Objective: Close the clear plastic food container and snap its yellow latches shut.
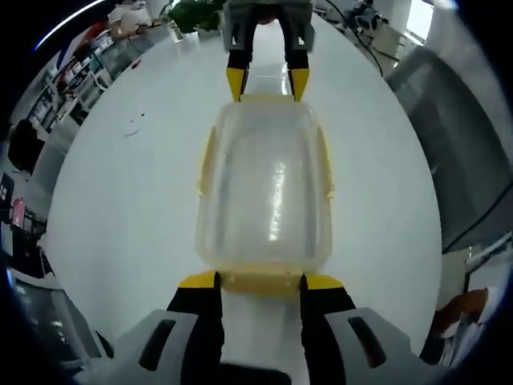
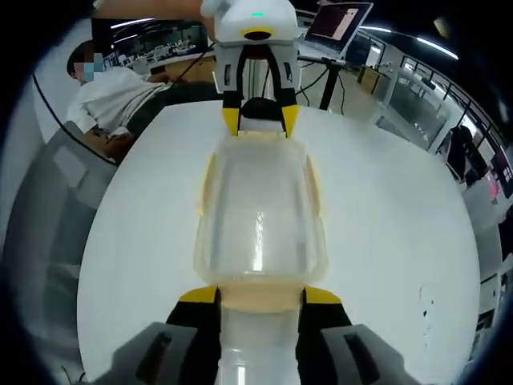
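The clear plastic food container [image 1: 264, 192] lies lengthwise on the white table [image 1: 120, 208] with its lid on. Yellow side latches [image 1: 207, 160] run along both long edges. My left gripper [image 1: 260, 281] stands open at the near end, its yellow-tipped jaws either side of the yellow end latch [image 1: 260, 282]. My right gripper [image 1: 267, 84] faces it at the far end. In the right gripper view the container [image 2: 258, 208] runs away from my open right gripper [image 2: 260, 295], whose jaws flank the end latch [image 2: 260, 298], and the left gripper [image 2: 260, 120] stands at the opposite end.
A person in white [image 2: 112, 96] sits beyond the table's far left edge, beside a grey chair [image 2: 48, 200]. A laptop [image 2: 337, 24] stands on a stand behind. A plant [image 1: 192, 16] and shelves [image 1: 80, 72] lie past the table's far end, and another grey chair [image 1: 457, 120] to the right.
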`<state>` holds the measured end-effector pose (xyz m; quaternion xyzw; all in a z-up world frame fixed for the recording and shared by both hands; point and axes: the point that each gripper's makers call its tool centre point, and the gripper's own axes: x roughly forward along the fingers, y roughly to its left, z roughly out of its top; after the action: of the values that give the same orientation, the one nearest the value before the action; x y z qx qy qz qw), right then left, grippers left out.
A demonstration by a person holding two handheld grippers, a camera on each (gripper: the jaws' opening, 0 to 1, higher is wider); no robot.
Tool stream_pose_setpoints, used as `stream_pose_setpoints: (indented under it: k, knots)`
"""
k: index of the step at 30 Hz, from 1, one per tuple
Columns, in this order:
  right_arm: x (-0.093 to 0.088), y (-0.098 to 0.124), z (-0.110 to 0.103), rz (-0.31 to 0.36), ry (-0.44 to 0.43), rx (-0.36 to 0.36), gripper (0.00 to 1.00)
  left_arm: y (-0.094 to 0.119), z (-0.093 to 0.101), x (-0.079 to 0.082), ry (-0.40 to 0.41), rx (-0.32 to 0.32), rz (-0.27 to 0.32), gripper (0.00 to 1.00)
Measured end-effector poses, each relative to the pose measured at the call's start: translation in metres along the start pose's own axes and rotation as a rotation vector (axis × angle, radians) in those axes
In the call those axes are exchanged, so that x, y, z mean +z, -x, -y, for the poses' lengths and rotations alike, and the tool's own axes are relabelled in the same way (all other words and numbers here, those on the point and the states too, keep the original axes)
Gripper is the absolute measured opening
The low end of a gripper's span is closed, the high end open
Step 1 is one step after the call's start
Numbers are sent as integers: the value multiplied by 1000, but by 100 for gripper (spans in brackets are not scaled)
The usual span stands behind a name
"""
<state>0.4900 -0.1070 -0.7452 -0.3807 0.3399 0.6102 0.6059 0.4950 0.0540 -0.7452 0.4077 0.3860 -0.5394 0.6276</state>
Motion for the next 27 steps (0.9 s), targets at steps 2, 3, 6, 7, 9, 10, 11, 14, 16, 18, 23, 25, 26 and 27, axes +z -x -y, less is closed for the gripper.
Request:
stream_pose_setpoints:
  k: [2,3,6,7,9,10,11,14,16,18,23,25,26,27]
  knots:
    - [-4,7,-1,-8,6,-5,34,2,2,7,-1,7,7,35]
    - [-5,10,-2,-10,9,-6,34,3,3,10,1,6,9,35]
    - [-9,21,-5,-15,18,-10,34,6,7,21,0,10,15,35]
    - [-12,26,-5,-18,19,-15,34,7,8,25,-9,14,18,35]
    - [-16,33,-7,-23,23,-18,34,9,8,33,-9,15,22,35]
    - [-19,35,-8,-26,25,-18,34,9,8,36,-8,15,24,35]
    - [-22,39,-8,-30,27,-22,34,10,8,41,-19,21,30,35]
    - [-26,48,-8,-27,18,-29,34,11,10,53,-25,25,30,35]
    - [-30,55,-9,-28,20,-36,34,12,9,60,-30,28,32,35]
    - [-34,60,-9,-27,18,-43,34,13,8,68,-35,34,37,35]
    - [-48,73,-12,-31,13,-49,34,14,11,87,-42,39,50,35]
    - [-53,77,-14,-33,14,-51,34,12,13,93,-44,39,50,35]
    - [-55,79,-14,-35,16,-53,34,11,13,96,-44,40,51,35]
    - [-59,82,-14,-36,17,-56,34,11,14,101,-42,38,55,35]
